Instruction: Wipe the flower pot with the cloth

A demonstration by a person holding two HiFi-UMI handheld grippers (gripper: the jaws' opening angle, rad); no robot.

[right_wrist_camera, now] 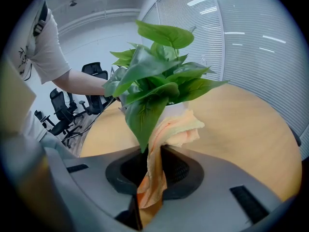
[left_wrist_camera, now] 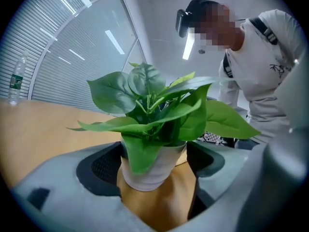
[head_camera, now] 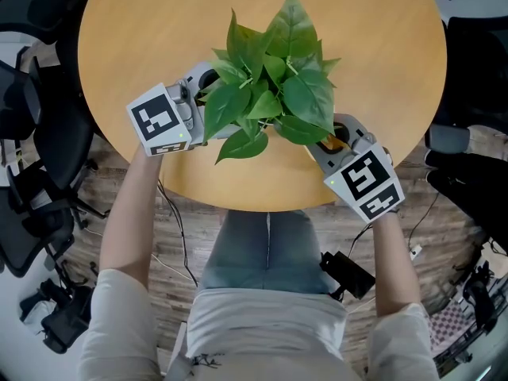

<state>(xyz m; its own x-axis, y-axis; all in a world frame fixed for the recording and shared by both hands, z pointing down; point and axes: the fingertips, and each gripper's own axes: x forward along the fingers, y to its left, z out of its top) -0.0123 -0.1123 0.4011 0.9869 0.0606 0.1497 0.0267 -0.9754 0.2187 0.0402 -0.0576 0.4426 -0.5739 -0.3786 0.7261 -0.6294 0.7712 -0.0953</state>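
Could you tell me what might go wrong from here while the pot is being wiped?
The flower pot sits between the wide jaws of the left gripper, but a firm hold isn't clear; pressure from the cloth, pinched in the right gripper, could tip it. A leaf droops over the cloth and might get snagged or torn.

Seen from my remote station: a round table (head_camera: 143,46) with a light wooden top carries a white flower pot (left_wrist_camera: 155,170) holding a leafy green plant (head_camera: 270,86). The pot is on the surface close to its near edge, about midway between the left and right edges.
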